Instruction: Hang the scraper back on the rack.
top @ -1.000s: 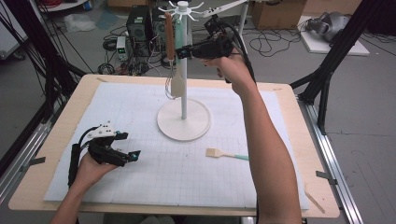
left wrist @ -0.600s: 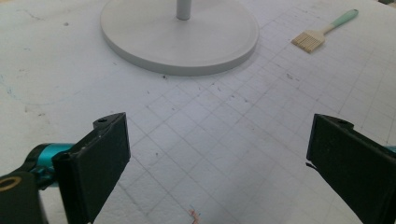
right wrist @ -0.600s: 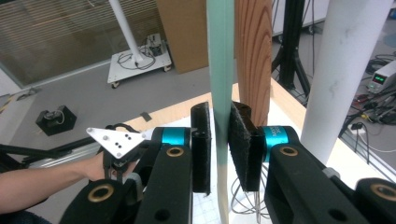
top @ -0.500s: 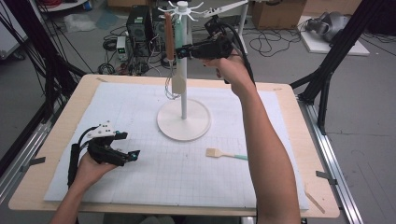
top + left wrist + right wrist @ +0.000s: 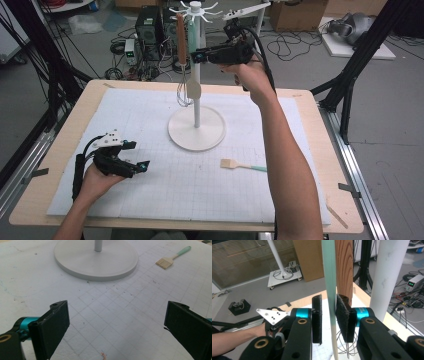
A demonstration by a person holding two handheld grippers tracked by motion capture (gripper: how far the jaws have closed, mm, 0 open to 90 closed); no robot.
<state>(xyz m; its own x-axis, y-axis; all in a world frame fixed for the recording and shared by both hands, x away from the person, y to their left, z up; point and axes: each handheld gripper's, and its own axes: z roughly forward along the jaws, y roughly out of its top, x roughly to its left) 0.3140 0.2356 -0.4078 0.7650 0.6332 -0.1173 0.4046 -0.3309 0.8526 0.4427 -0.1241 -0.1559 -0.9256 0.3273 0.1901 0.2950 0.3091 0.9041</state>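
right gripper (image 5: 329, 317) raised beside the white stand's pole (image 5: 196, 65), its jaws just eased apart around the hanging mint-handled utensil (image 5: 330, 277), a gap showing on one side; left gripper (image 5: 117, 325) resting wide open and empty, nearer the person than the stand's base.
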